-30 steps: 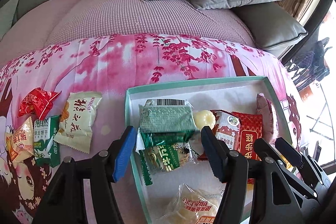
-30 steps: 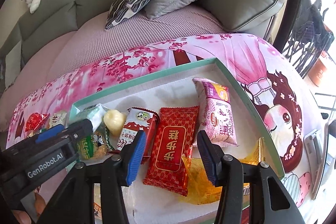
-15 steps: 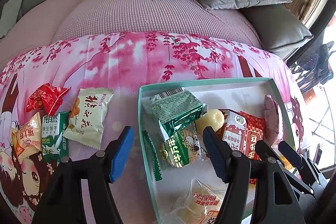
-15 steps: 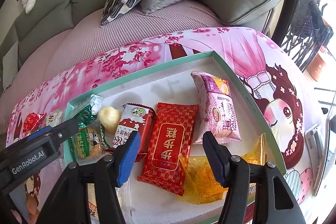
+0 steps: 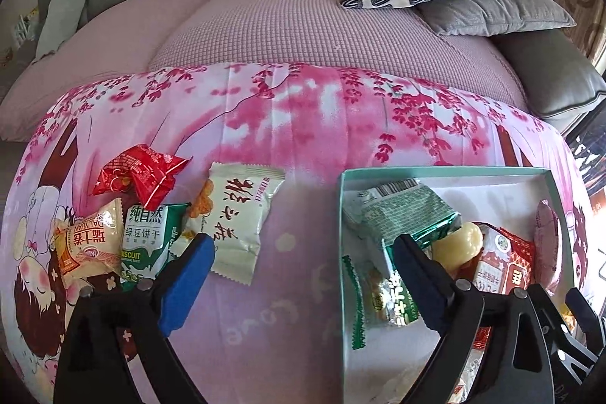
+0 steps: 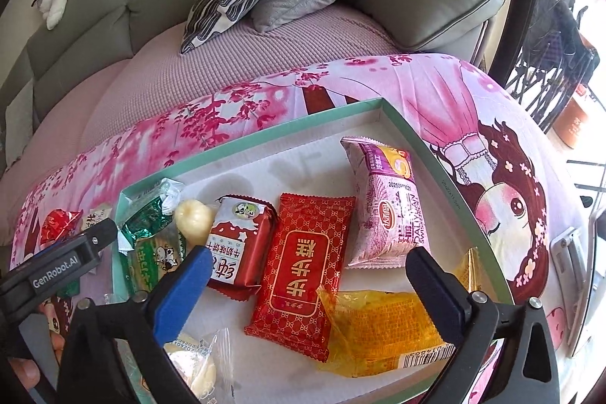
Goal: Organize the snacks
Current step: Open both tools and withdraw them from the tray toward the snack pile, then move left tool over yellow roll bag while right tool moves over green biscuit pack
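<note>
Bare cloth [image 5: 303,290] between loose packets [image 5: 242,214] and box [image 5: 342,252]; box's far white floor [image 6: 303,154] free; near half crowded with snacks.

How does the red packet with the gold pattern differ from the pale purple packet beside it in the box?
The red packet is flat and lies fully on the floor of the box; the purple packet is puffed up and thicker. The red packet bears a gold lattice with a framed label; the purple packet bears Latin letters and a yellow corner. Both are sealed, lie lengthwise side by side, and are held by no gripper.
</note>
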`<move>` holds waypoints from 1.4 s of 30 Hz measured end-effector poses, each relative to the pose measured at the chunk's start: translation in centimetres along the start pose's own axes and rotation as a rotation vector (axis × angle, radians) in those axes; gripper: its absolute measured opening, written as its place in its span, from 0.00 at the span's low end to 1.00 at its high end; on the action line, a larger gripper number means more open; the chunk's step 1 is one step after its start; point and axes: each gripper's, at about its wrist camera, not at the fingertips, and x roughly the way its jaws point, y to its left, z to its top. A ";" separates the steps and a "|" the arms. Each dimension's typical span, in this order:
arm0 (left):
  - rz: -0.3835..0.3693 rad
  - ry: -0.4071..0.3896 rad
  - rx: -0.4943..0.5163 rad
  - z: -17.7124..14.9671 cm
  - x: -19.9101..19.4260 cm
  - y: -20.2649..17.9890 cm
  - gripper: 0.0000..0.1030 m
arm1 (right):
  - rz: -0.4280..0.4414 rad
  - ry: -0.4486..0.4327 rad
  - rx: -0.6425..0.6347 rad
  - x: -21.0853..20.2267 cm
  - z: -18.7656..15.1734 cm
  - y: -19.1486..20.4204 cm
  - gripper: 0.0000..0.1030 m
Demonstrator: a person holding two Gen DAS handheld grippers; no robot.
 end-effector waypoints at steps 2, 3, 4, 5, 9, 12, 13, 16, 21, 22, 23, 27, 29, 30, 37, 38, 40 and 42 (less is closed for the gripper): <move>0.007 0.006 -0.006 0.0 0.3 0.3 0.93 | 0.010 -0.006 0.003 -0.1 0.0 -0.1 1.00; 0.011 0.009 -0.010 0.1 0.3 0.5 0.93 | 0.014 -0.009 0.004 -0.2 0.0 -0.1 1.00; 0.014 0.011 -0.014 0.1 0.4 0.6 0.93 | 0.016 -0.009 0.004 -0.2 0.0 -0.1 1.00; 0.016 0.012 -0.013 0.1 0.3 0.6 0.93 | 0.016 -0.007 0.003 -0.2 0.1 -0.1 1.00; 0.060 0.005 0.010 0.0 0.2 0.5 0.93 | 0.004 0.010 -0.002 0.1 0.0 0.0 1.00; 0.072 0.003 0.013 -0.1 -0.1 0.4 0.93 | 0.004 0.026 -0.010 0.3 0.0 0.2 1.00; 0.078 0.000 0.014 -0.2 -0.3 0.4 0.93 | 0.005 0.028 -0.013 0.2 0.0 0.3 1.00; 0.124 -0.024 0.027 -0.2 -1.0 0.4 0.93 | 0.005 0.024 -0.027 -0.1 0.0 0.7 1.00; 0.153 -0.036 -0.006 -0.5 -2.0 1.4 0.93 | 0.003 0.020 -0.062 -0.6 -0.1 1.8 1.00; 0.149 -0.035 -0.022 -0.5 -2.1 1.8 0.93 | 0.001 0.019 -0.071 -0.7 -0.2 2.1 1.00; 0.146 -0.032 -0.035 -0.6 -2.2 2.2 0.93 | 0.000 0.017 -0.081 -0.8 -0.1 2.4 1.00; 0.182 -0.028 -0.057 -0.9 -2.5 3.7 0.93 | 0.012 0.001 -0.107 -1.5 -0.3 3.8 1.00; 0.204 -0.012 -0.056 -1.2 -2.4 4.5 0.93 | 0.024 -0.007 -0.126 -1.9 -0.4 4.7 1.00; 0.217 0.002 -0.059 -1.4 -2.2 5.0 0.93 | 0.030 -0.011 -0.136 -2.0 -0.4 5.3 1.00; 0.271 0.060 -0.132 -3.2 -2.3 9.9 0.93 | 0.094 -0.016 -0.231 -2.8 -1.5 9.7 1.00; 0.274 0.063 -0.145 -3.4 -2.5 10.7 0.93 | 0.103 -0.016 -0.246 -3.0 -1.7 10.3 1.00; 0.272 0.057 -0.176 -3.8 -3.0 12.1 0.93 | 0.123 -0.018 -0.275 -3.2 -2.2 11.6 1.00; 0.272 0.049 -0.203 -4.2 -3.7 13.3 0.93 | 0.145 -0.018 -0.300 -3.5 -2.6 12.8 1.00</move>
